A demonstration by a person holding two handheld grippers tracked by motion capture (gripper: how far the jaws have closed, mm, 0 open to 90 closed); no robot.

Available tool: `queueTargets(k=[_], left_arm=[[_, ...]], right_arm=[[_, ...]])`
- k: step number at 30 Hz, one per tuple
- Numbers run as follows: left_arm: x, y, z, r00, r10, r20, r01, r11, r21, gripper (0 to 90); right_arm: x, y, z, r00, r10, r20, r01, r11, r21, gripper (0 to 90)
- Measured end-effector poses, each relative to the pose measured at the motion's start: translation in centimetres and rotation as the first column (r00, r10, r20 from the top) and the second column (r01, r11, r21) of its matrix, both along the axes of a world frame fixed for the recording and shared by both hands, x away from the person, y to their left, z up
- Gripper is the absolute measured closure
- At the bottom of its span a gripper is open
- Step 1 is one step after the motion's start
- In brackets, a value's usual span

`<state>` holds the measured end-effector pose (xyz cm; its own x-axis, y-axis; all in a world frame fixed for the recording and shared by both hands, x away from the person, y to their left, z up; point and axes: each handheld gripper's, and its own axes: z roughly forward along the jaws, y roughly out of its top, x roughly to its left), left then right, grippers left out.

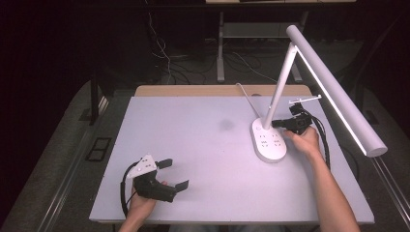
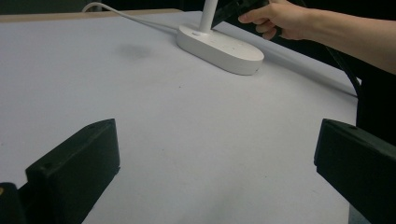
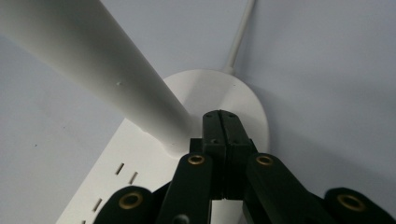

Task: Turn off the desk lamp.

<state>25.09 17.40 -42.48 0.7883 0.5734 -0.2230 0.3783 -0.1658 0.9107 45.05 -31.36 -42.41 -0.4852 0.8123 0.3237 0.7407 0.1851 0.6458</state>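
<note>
A white desk lamp stands at the table's right, with an oval base (image 1: pixel 269 142) carrying socket slots, a slanted stem (image 1: pixel 280 82) and a long bar head (image 1: pixel 338 92). My right gripper (image 1: pixel 274 123) is shut with nothing between its jaws. Its tip (image 3: pixel 220 117) sits over the base's (image 3: pixel 140 163) far end, right beside the foot of the stem (image 3: pixel 93 60); I cannot tell whether it touches. My left gripper (image 1: pixel 175 174) rests near the front left, jaws wide open (image 2: pixel 215 158) and empty, pointing across the table toward the lamp base (image 2: pixel 219 44).
The lamp's white cord (image 1: pixel 246 96) runs from the base to the far edge. The white table top (image 1: pixel 193 145) has a faint dark smudge (image 1: pixel 226 124). A black cable (image 1: pixel 329 145) trails from my right gripper along the forearm. Loose cables lie on the floor behind.
</note>
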Motion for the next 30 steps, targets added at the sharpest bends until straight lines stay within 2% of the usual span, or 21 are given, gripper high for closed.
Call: queueTargets(k=[6, 10, 14, 25, 30], left_arm=[[-0.01, -0.08, 0.00, 1.0000, -0.002, 0.000, 0.002, 1.0000, 0.000, 0.0], [-0.04, -0.04, 0.01, 1.0000, -0.002, 0.002, 0.002, 1.0000, 0.000, 0.0], [0.02, -0.01, -0.01, 1.0000, 0.000, 0.000, 0.000, 1.0000, -0.001, 0.0], [-0.04, -0.06, 0.01, 1.0000, -0.001, 0.002, 0.001, 1.0000, 0.000, 0.0], [0.00, 0.00, 0.02, 1.0000, -0.001, 0.003, 0.001, 1.0000, 0.001, 0.0]], right_arm=[[-0.05, 0.11, -0.08, 1.0000, -0.006, 0.000, 0.006, 1.000, -0.011, 90.0], [-0.18, 0.18, -0.15, 0.9999, -0.014, 0.004, 0.014, 1.000, -0.001, 90.0], [-0.12, 0.33, 0.02, 0.9998, -0.018, 0.006, 0.018, 1.000, -0.020, 90.0], [-0.14, 0.25, 0.03, 0.9996, -0.027, 0.003, 0.027, 1.000, -0.001, 90.0], [-0.23, 0.28, 0.00, 0.9997, -0.022, 0.012, 0.022, 1.000, -0.008, 90.0]])
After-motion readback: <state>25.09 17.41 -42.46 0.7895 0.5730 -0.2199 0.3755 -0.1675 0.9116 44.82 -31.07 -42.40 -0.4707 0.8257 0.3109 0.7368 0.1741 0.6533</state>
